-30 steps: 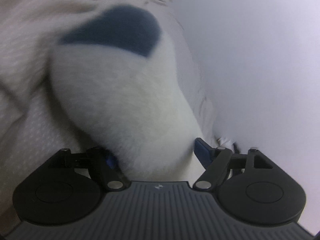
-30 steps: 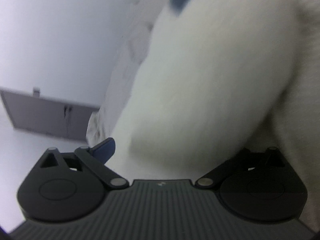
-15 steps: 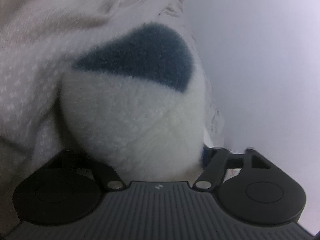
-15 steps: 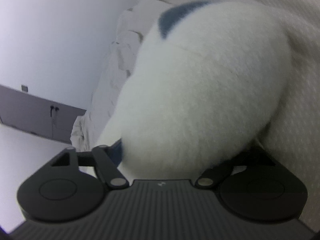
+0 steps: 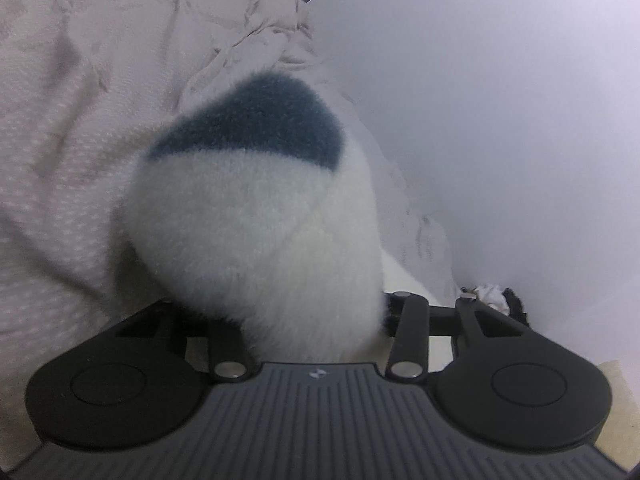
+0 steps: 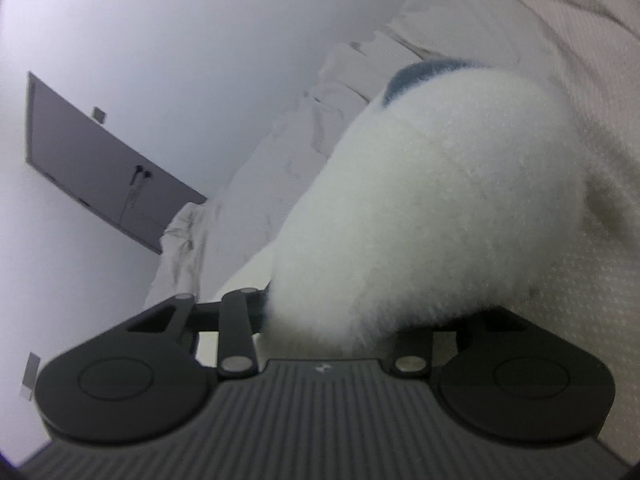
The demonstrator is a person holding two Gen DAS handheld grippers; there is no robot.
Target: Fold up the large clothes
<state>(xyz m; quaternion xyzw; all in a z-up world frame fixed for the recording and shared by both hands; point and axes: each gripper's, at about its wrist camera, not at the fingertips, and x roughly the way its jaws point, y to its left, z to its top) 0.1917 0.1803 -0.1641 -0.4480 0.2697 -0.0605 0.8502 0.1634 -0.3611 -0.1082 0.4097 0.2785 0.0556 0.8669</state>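
A fluffy white fleece garment (image 5: 256, 220) with a dark blue patch (image 5: 256, 128) bulges up in front of my left gripper (image 5: 312, 320). Its jaws are closing, and the fleece narrows into a pinched bunch between them; the fingertips are buried in the pile. In the right wrist view the same white fleece (image 6: 440, 200) fills the middle, with its blue patch (image 6: 416, 74) at the far top. My right gripper (image 6: 344, 320) is also closing its jaws on a bunch of the fleece, which hides the fingertips.
A cream knitted bed cover (image 5: 60, 160) lies rumpled under and behind the garment, and runs up the right side as bed cover (image 6: 580, 40) in the right wrist view. A pale wall (image 5: 500, 120) borders the bed. A grey panel (image 6: 100, 176) stands against the wall.
Both pairs of jaws have narrowed from wide apart onto the fleece. Both grippers have risen and rolled, and the fleece has lifted off the bed cover with them.
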